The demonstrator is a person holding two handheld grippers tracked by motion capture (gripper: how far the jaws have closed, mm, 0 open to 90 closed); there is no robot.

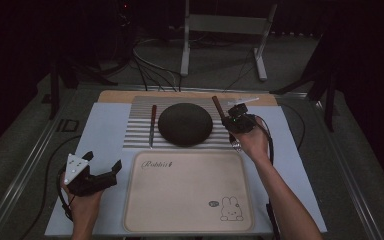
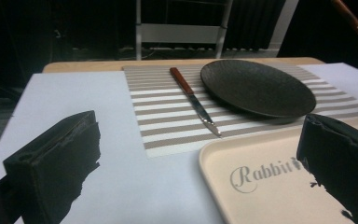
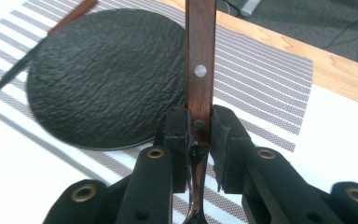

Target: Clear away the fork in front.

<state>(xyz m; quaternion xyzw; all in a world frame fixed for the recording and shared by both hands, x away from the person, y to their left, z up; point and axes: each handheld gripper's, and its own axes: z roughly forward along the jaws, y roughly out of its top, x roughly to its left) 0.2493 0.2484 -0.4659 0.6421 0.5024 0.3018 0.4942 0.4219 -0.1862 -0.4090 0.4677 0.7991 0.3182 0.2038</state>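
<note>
Wood-handled fork [image 3: 199,70] is clamped in the R gripper [image 3: 198,140], jaws pressed on both sides of the handle near its lower rivet; metal neck runs down btwn the jaws toward the cam, handle end sticks up and away. In the high view the R gripper [image 1: 238,121] sits over the right edge of the striped mat [image 1: 140,131], just beside the dark plate [image 1: 185,124], w/ the fork handle [image 1: 218,107] pointing up and back. Fork is off the table, held in the air.

L gripper [image 1: 102,167] rests low at the near-left, over the pale sheet [image 1: 100,135], just left of the beige tray [image 1: 180,195]. Its jaws stand wide apart w/ nothing btwn them; in the left gripper view the two black pads [image 2: 56,158] frame bare sheet and the tray corner [image 2: 242,186].

Knife [image 1: 152,125] w/ a reddish handle lies flat on the mat, left of the plate, blade toward the tray, close to the plate but not touching. Plate [image 3: 102,79] sits mid-mat, nothing on it. Tray carries a "Rabbit" script and a small bunny print [image 1: 231,209].
</note>
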